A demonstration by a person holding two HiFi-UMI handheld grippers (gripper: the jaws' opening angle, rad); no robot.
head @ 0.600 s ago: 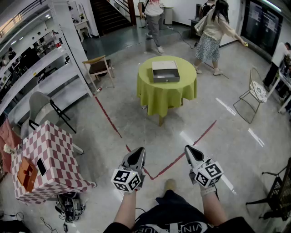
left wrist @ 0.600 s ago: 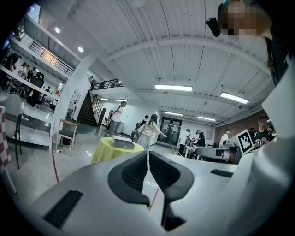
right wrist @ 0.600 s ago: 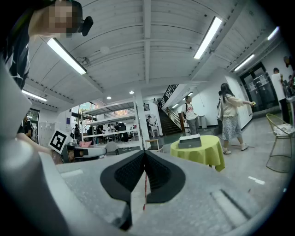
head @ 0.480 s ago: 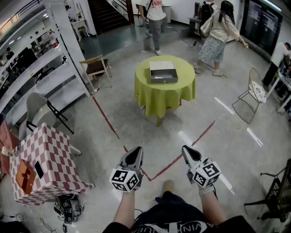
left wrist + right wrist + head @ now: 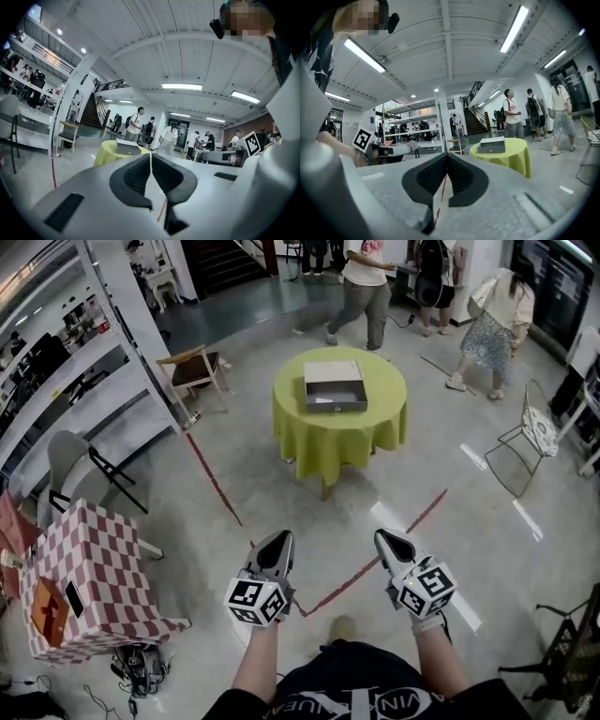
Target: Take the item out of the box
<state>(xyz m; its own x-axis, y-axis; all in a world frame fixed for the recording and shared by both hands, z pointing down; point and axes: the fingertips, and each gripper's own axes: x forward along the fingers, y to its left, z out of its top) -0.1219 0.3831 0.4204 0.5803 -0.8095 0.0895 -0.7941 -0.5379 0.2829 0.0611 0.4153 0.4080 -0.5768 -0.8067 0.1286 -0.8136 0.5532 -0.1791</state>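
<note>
In the head view we hold the left gripper (image 5: 280, 538) and the right gripper (image 5: 385, 537) low and side by side over the floor, each with its fingers pressed together on nothing. Well ahead stands the round table (image 5: 339, 432) with a yellow-green cloth, and on it the open box (image 5: 335, 388). Its inside looks grey, and it is too small for us to tell whether an item lies in it. Compared with half a second ago, the table sits slightly higher and further right in the picture. The people behind it have walked on, the one in the skirt (image 5: 491, 334) now far to the right. Our own arms are cut off at the bottom edge. In the left gripper view the closed jaws fill the foreground. The box shows only from the side, so its contents are hidden. The right gripper view gives the same: jaws shut and empty, the box side-on on the table, and the gripper's body covers the lower part of the picture.
</note>
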